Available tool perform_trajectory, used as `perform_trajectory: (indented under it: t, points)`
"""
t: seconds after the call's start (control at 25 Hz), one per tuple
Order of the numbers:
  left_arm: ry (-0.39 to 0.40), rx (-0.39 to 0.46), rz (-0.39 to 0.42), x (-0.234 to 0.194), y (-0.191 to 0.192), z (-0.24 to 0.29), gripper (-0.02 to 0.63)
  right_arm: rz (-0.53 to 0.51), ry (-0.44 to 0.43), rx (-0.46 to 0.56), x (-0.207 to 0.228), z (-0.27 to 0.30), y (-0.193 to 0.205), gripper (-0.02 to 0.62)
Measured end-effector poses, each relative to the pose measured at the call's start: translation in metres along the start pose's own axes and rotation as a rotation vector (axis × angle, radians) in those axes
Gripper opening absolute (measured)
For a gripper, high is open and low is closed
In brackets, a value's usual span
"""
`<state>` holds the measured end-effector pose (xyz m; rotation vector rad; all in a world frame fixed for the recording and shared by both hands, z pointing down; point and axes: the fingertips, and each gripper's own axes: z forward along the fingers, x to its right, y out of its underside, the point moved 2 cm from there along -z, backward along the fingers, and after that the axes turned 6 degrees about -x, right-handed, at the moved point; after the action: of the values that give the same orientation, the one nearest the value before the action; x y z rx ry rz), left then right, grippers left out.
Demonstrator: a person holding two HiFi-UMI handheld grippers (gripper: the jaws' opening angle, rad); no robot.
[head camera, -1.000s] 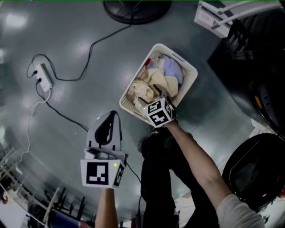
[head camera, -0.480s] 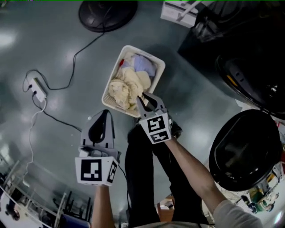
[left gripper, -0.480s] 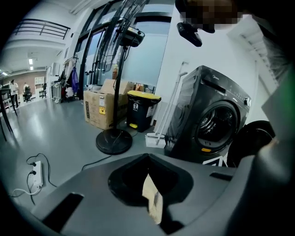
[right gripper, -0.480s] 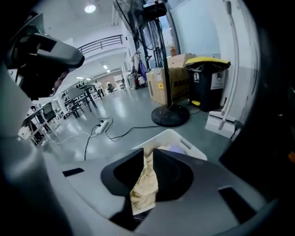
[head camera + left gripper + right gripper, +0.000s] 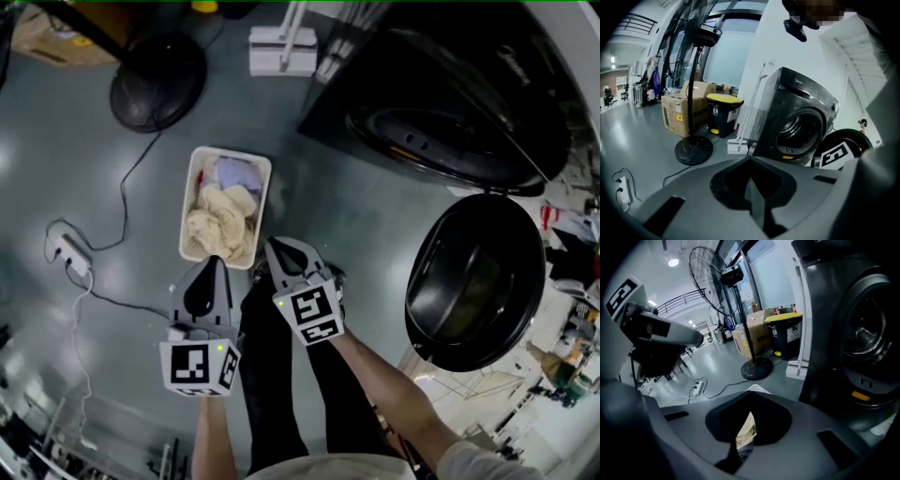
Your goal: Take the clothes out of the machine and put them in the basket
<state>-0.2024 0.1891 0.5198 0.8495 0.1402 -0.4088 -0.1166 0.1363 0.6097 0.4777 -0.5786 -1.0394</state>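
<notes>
A white basket (image 5: 194,178) on the floor holds cream and lavender clothes (image 5: 217,217). The dark washing machine (image 5: 450,103) stands at upper right with its round door (image 5: 478,281) swung open; the drum opening (image 5: 799,131) faces both grippers. My right gripper (image 5: 280,249) hangs just past the basket's near end. Its jaws have just been closing and are shut with nothing between them. Through its frame I glimpse the cream clothes (image 5: 747,430) below. My left gripper (image 5: 210,264) is beside it, shut and empty.
A fan's round base (image 5: 157,82) and cable lie behind the basket. A power strip (image 5: 67,255) sits on the floor at left. A cardboard box (image 5: 684,112), a yellow-lidded bin (image 5: 723,115) and a white long-handled tool (image 5: 281,52) stand left of the machine.
Both grippers have risen away from the basket. The right one left the clothes pile and closed. The view has swung so the machine and its open door now show.
</notes>
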Motion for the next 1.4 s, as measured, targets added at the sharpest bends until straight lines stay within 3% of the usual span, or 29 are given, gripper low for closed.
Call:
perform_trajectory:
  t: [0.24, 0.52, 0.8, 1.04, 1.4]
  points:
    - [0.118, -0.014, 0.123, 0.065, -0.039, 0.025, 0.018, 0.164, 0.151, 0.157, 0.072, -0.087, -0.023, 0.025]
    - [0.212, -0.016, 0.262, 0.128, -0.084, 0.043, 0.018, 0.314, 0.363, 0.247, 0.147, -0.192, -0.006, 0.025]
    - [0.255, -0.015, 0.330, 0.176, -0.116, 0.036, 0.018, 0.417, 0.491, 0.302, 0.178, -0.289, 0.009, 0.025]
    - [0.280, 0.011, 0.367, 0.216, -0.161, 0.006, 0.018, 0.384, 0.542, 0.342, 0.183, -0.369, -0.018, 0.025]
    - [0.309, 0.085, 0.413, 0.259, -0.239, -0.054, 0.018, 0.297, 0.599, 0.444, 0.182, -0.459, -0.104, 0.025]
